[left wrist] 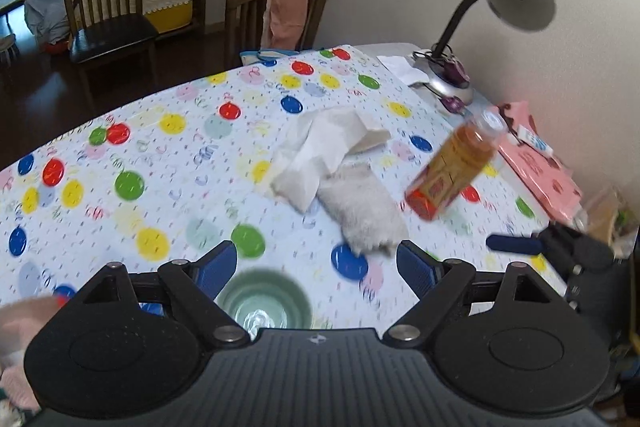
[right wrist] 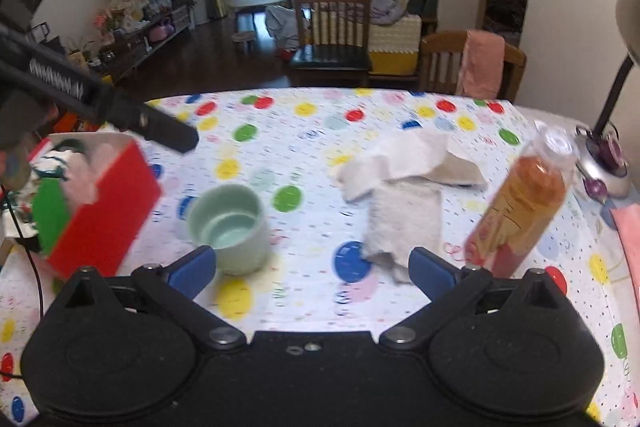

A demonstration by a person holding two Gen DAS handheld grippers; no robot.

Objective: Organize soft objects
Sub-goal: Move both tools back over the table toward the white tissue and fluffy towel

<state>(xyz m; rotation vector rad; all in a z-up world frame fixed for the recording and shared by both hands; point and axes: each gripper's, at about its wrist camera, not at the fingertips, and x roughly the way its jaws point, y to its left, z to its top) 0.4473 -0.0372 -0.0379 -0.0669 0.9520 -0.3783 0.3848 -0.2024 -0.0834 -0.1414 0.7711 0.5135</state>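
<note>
Both grippers hover above the desk (right wrist: 304,143), which is covered in a balloon-print cloth, with nothing between their fingers. The left gripper (left wrist: 316,263) has its blue fingers spread wide over a pale green cup (left wrist: 266,303); the right gripper (right wrist: 312,269) is likewise spread, its fingers framing the near end of the soft items. These items lie mid-desk: a fuzzy white cloth (right wrist: 404,223) whose near edge reaches toward the right gripper, and a crumpled white tissue (right wrist: 412,159) draped across its far end, the two touching and overlapping. A red box (right wrist: 100,211) stands at the left, apparently already holding soft things, and is the likely destination. Several hazards follow from this layout. An orange-filled bottle (right wrist: 524,203) stands upright just beside the fuzzy cloth, to the right; a sideways sweep of the right gripper, or a drag of the cloth, could topple it. Because the tissue rests on the cloth, lifting one may pull the other along or let it drop off partway. A shallow pinch on the fuzzy pile may slip. The cup sits between the cloth and the box, so a low carry could strike it, and the two grippers are near enough to collide.
</note>
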